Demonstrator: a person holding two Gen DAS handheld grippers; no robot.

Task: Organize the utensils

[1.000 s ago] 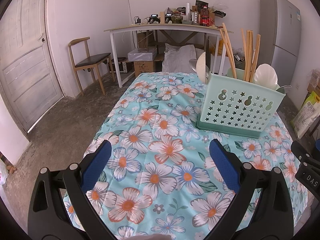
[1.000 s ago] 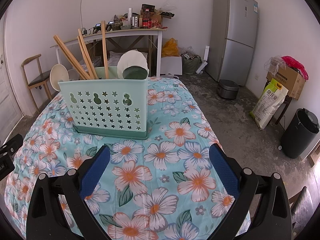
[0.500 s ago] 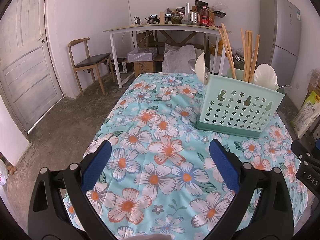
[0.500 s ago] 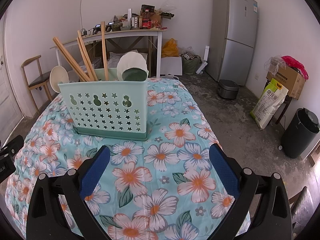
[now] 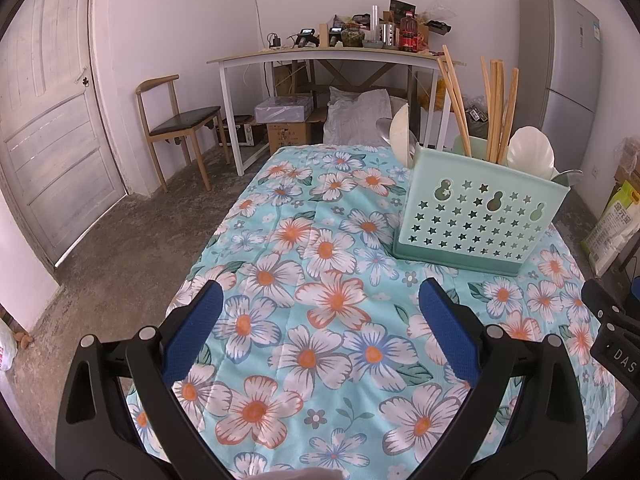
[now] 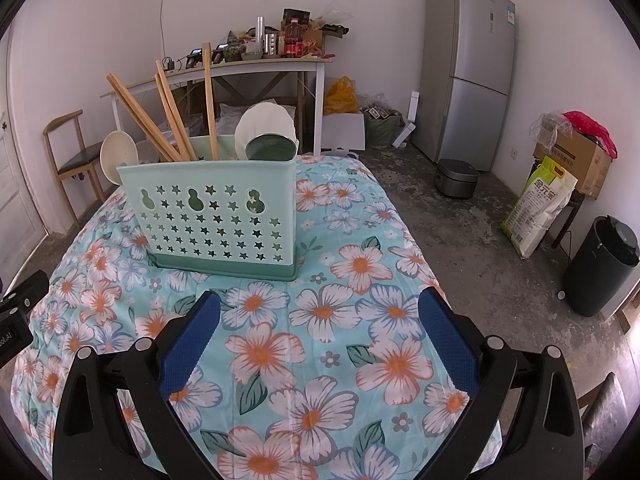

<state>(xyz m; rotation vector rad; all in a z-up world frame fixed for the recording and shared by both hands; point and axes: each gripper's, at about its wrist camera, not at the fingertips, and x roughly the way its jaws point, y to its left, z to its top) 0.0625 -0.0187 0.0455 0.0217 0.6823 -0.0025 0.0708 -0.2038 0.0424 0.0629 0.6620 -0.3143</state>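
Left gripper (image 5: 320, 308) and right gripper (image 6: 320, 308) both spread wide, nothing between the blue pads (image 5: 192, 332), each held above the floral tablecloth (image 5: 312, 264) short of the mint utensil holder (image 6: 216, 216). Holder upright on the cloth, loaded: wooden chopsticks (image 6: 168, 120) leaning out of the top, white spoons (image 5: 530, 154) upright beside them, a dark-bowled ladle (image 6: 270, 148) at the holder's end nearest the fridge (image 6: 468, 72).

I see the utensil holder (image 5: 478, 220) standing on the bench (image 5: 304, 280), ahead and right of my left hand-held gripper (image 5: 320, 312), ahead and left of my right hand-held gripper (image 6: 320, 312). Chopsticks (image 6: 172, 120) and spoons (image 6: 264, 128) stand in it.
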